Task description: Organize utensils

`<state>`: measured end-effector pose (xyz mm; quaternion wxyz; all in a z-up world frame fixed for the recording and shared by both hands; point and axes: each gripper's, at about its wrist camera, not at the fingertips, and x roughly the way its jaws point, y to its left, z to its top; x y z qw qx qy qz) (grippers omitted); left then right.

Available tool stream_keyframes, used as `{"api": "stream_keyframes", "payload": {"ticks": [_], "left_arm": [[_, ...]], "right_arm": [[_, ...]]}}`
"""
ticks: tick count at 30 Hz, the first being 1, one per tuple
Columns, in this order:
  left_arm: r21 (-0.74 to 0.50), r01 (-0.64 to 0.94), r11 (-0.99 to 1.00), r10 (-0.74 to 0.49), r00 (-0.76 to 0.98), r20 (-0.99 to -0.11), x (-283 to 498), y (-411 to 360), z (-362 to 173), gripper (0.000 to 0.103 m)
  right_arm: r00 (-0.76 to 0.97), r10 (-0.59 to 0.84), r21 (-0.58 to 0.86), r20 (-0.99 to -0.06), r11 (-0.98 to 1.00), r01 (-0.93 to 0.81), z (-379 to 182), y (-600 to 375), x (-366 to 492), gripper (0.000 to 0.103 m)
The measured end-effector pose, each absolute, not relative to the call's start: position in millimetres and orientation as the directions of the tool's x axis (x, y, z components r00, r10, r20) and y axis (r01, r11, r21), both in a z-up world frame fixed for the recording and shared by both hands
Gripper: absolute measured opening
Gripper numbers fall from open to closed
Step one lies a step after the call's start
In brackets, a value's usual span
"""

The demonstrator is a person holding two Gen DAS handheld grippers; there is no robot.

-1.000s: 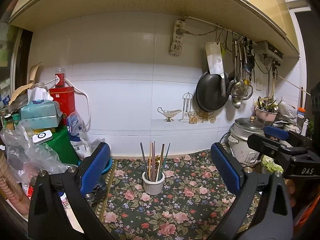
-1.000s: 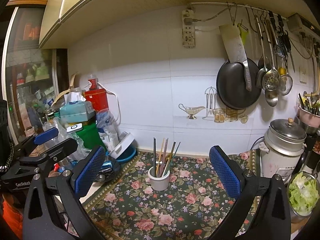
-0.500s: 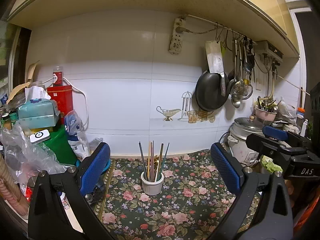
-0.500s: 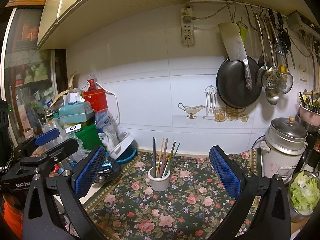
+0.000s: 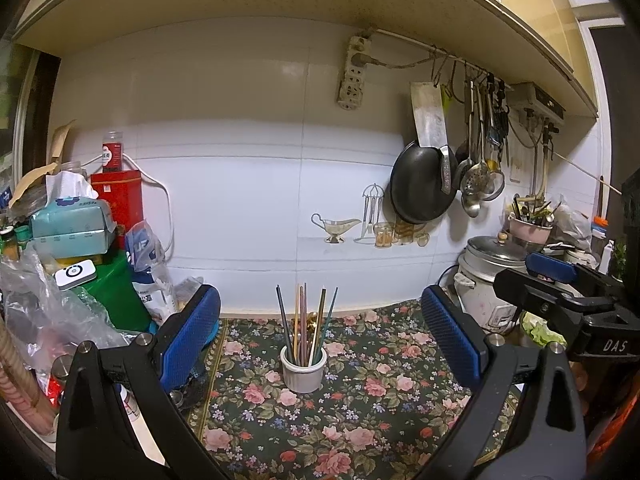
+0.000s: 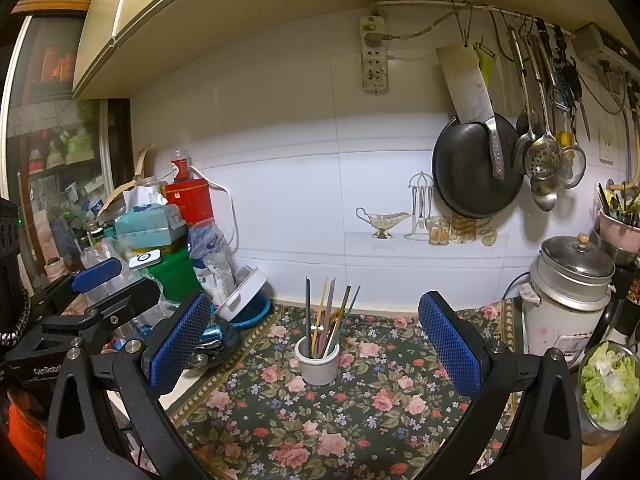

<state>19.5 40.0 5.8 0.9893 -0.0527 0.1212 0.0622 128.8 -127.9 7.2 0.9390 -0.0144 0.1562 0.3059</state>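
Note:
A small white cup (image 5: 303, 372) (image 6: 317, 365) stands on the floral mat (image 5: 360, 408) (image 6: 360, 408) near the wall. Several thin coloured chopsticks (image 5: 306, 322) (image 6: 329, 314) stand upright in it. My left gripper (image 5: 320, 340) is open with nothing between its blue pads, and the cup sits ahead between them. My right gripper (image 6: 316, 340) is open too, empty, framing the same cup. Each gripper shows at the edge of the other's view: the right one (image 5: 560, 280) at the right, the left one (image 6: 104, 280) at the left.
Clutter fills the left: a tissue box (image 5: 70, 226), red tin (image 5: 118, 200), green box (image 5: 108, 292), plastic bags, a blue bowl (image 6: 250, 312). A rice cooker (image 6: 568, 300) and a bowl of lettuce (image 6: 608, 384) stand right. A pan (image 6: 476, 172), cleaver and ladles hang on the wall.
Both grippers have stayed open. The views shifted only slightly, the cup drifting a little left in the left wrist view.

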Motion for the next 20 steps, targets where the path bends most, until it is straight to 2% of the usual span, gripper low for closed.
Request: {"api": "stream_keyframes", "payload": {"ticks": [20], "left_arm": [[-0.104,-0.105,0.989,0.076,0.966,-0.249,26.0,49.2,5.2,0.101]], "right_arm": [[0.767,0.568,0.062,-0.298,0.813,-0.579,7.8,-122.8,134.2,0.103]]}}
